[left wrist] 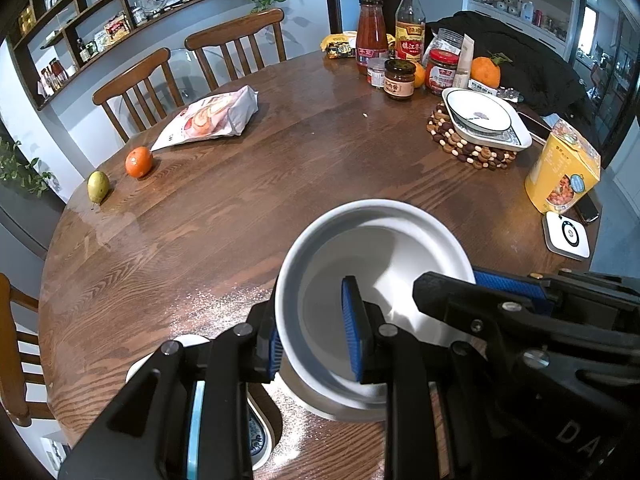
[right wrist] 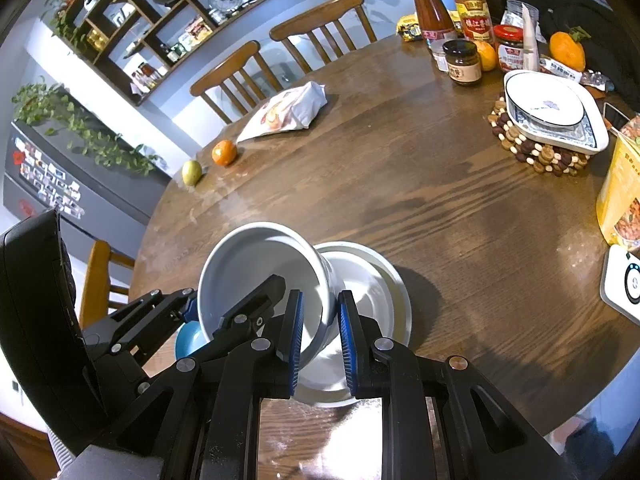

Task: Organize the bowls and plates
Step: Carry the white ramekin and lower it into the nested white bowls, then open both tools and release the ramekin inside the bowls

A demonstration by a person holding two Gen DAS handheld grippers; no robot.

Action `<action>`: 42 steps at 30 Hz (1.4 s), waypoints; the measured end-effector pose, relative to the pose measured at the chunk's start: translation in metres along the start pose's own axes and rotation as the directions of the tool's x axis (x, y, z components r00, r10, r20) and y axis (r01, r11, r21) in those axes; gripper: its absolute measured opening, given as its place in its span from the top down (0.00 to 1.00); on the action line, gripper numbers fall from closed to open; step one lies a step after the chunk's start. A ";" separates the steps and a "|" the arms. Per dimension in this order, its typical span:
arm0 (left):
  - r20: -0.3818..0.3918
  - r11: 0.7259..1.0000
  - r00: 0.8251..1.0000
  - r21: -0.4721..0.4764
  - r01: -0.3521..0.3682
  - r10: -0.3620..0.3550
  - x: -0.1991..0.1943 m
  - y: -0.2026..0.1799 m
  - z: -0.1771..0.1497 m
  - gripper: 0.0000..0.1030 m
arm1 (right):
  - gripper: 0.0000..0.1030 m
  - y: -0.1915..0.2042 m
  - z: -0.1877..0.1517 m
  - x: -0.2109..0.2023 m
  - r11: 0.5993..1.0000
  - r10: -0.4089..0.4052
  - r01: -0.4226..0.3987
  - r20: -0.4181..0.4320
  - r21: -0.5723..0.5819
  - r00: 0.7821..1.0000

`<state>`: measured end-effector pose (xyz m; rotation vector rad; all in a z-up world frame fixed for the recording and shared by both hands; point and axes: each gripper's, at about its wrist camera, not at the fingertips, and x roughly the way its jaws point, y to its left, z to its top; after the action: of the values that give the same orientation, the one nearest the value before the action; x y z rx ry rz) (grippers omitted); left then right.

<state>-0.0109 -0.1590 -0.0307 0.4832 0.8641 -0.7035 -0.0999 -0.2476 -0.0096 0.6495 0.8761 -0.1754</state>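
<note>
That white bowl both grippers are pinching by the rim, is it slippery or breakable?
Probably both. The white bowl looks glazed and glossy, so its thin rim could slide between the fingers. It seems stiff ceramic; held tilted over the plate, it might chip if dropped.

I hold a white bowl (right wrist: 260,280) tilted over a white plate (right wrist: 376,300) on the table (right wrist: 440,220).

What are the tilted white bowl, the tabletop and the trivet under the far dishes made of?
White bowl: looks like glazed ceramic, smooth and glossy with soft highlights; melamine can't be ruled out.
Tabletop: wood or wood veneer, with clear grain and a semi-gloss sheen reflecting window light.
Trivet: apparently wooden beads in dark and pale tones strung into a mat, matte.
</note>
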 end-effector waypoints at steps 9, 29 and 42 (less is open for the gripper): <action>-0.012 0.999 0.999 0.013 0.036 -0.036 0.000 -0.003 -0.001 0.78 | 0.80 -0.002 -0.001 -0.002 0.999 -0.028 0.028 0.003 0.015 1.000; -0.131 0.998 0.990 -0.025 0.051 -0.053 0.029 0.006 -0.021 0.78 | 0.80 -0.010 -0.013 0.035 0.998 -0.009 0.017 -0.157 0.053 0.988; -0.043 1.000 0.999 -0.002 0.028 -0.029 0.013 0.003 -0.008 0.74 | 0.79 -0.011 -0.001 0.022 0.998 -0.048 0.052 -0.102 0.031 0.994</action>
<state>-0.0076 -0.1564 -0.0454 0.4867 0.9131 -0.7207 -0.0908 -0.2532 -0.0316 0.6730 0.9895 -0.2039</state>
